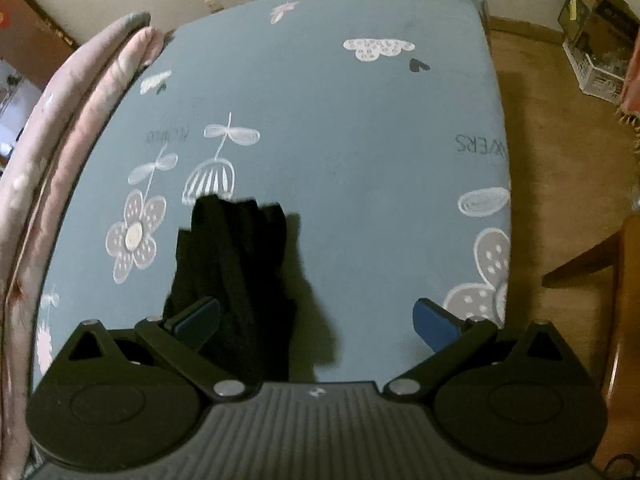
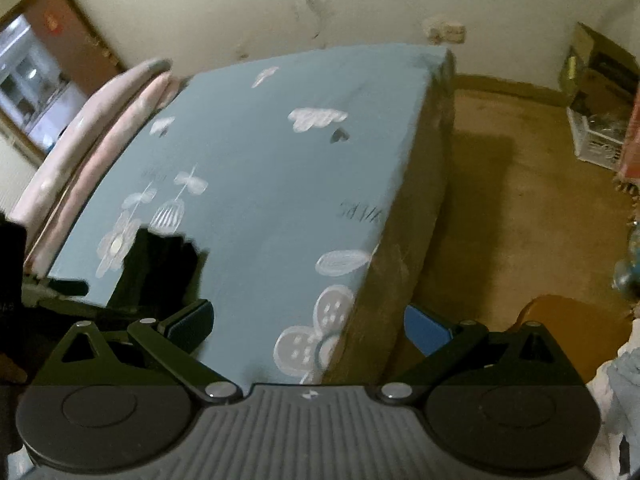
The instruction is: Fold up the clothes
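A black garment (image 1: 232, 276) lies bunched in a narrow heap on the blue flowered bed sheet (image 1: 340, 128), near the front left. My left gripper (image 1: 316, 324) is open above the sheet; its left finger sits over the garment's near edge, its right finger over bare sheet. In the right wrist view the garment (image 2: 160, 268) shows at the left. My right gripper (image 2: 308, 326) is open and empty, held over the bed's near right corner (image 2: 332, 320).
A pink quilt (image 1: 52, 152) runs along the bed's left side. Brown floor (image 1: 560, 152) lies to the right, with a white crate and cardboard box (image 1: 596, 40) by the wall. A wooden chair (image 1: 616, 320) stands at the right. Light cloth (image 2: 616, 412) shows at the right edge.
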Demonstrator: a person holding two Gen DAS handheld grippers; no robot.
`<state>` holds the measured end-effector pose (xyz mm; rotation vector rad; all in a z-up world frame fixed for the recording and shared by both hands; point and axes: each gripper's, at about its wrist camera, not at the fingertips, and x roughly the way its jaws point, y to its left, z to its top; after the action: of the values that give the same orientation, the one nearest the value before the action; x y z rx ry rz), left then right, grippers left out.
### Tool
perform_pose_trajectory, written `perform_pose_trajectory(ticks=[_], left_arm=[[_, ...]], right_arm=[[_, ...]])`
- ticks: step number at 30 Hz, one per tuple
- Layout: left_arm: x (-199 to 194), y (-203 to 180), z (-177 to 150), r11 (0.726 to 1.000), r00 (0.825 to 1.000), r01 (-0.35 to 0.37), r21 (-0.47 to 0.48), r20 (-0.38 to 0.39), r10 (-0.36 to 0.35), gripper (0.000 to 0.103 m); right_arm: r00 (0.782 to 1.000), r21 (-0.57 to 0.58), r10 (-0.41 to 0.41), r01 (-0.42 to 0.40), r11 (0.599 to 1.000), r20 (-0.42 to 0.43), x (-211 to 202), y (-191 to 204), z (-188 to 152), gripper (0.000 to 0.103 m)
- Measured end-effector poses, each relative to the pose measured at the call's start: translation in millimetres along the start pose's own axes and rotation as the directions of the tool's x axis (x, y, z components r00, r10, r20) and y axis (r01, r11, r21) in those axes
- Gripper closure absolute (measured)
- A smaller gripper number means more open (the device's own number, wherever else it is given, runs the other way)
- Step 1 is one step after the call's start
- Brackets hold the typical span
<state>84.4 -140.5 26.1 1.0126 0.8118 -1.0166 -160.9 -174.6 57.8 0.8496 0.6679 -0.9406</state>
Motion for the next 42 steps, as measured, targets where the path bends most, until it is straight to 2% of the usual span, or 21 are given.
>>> perform_pose_trajectory(ticks=[3,6,10,16,21,24,26,30,32,36,39,41,42], left_arm=[[-2.5,12.6,12.9,1.000,0.999,-0.003,0.017,0.051,0.002,0.001],[-4.2,29.4,21.5,0.998,0.995,-0.039,0.048,0.098,0.034,0.001],[6.8,47.7,20.8,0.995,0.993,-0.054,0.090,0.105,0.044,0.001],[42.3,68.0,5.9,0.990,0.996,-0.011,0.140,0.085,-0.001,0.001],[66.9,89.4,-12.0,0.978,0.984,0.022,0.209,0.168,-0.058,0.001],[76.0,102.2,-40.0,0.965,0.972,0.039,0.259,0.216,-0.097,0.001],[81.4,112.3,-62.0,0.960,0.964,0.075,0.268,0.227,-0.138,0.001],[83.3,136.2,-104.1,0.951,0.931,0.159,0.266,0.279,-0.233,0.001],[83.0,146.2,-120.7,0.949,0.918,0.173,0.265,0.306,-0.252,0.001],[79.0,160.1,-146.5,0.946,0.910,0.185,0.265,0.317,-0.267,0.001],[74.5,171.8,-159.4,0.943,0.881,0.207,0.261,0.368,-0.296,0.001],[75.3,177.3,-165.1,0.944,0.873,0.205,0.259,0.387,-0.296,0.001],[76.7,179.1,-166.6,0.944,0.875,0.203,0.261,0.384,-0.294,0.001]], right_arm=[[0.995,0.028,0.001,-0.003,1.000,0.103,1.9,-8.4,25.8,0.000],[0.972,0.061,-0.005,-0.010,0.998,0.234,-3.5,-12.8,52.1,0.000],[0.950,0.118,0.020,-0.059,0.991,0.311,5.3,-9.0,52.3,0.000],[0.962,0.122,0.087,-0.122,0.985,0.259,59.8,29.9,-0.5,0.000],[0.965,0.093,0.100,-0.126,0.988,0.243,97.1,60.6,-44.2,0.000],[0.975,0.081,0.065,-0.084,0.993,0.211,119.3,81.2,-67.6,0.000],[0.979,0.077,0.025,-0.042,0.996,0.203,126.2,98.2,-84.4,0.000],[0.969,0.069,0.007,-0.025,0.997,0.248,120.9,128.9,-119.3,0.000],[0.962,0.036,-0.009,0.000,0.999,0.271,115.3,148.2,-133.3,0.001],[0.965,0.023,0.015,-0.022,0.999,0.263,111.3,175.0,-146.3,0.006],[0.967,-0.030,0.068,-0.062,0.998,0.244,120.0,194.1,-143.8,0.011],[0.971,-0.078,0.083,-0.067,0.995,0.225,130.7,207.6,-140.1,0.014],[0.974,-0.096,0.083,-0.064,0.993,0.212,137.2,213.4,-138.5,0.014]])
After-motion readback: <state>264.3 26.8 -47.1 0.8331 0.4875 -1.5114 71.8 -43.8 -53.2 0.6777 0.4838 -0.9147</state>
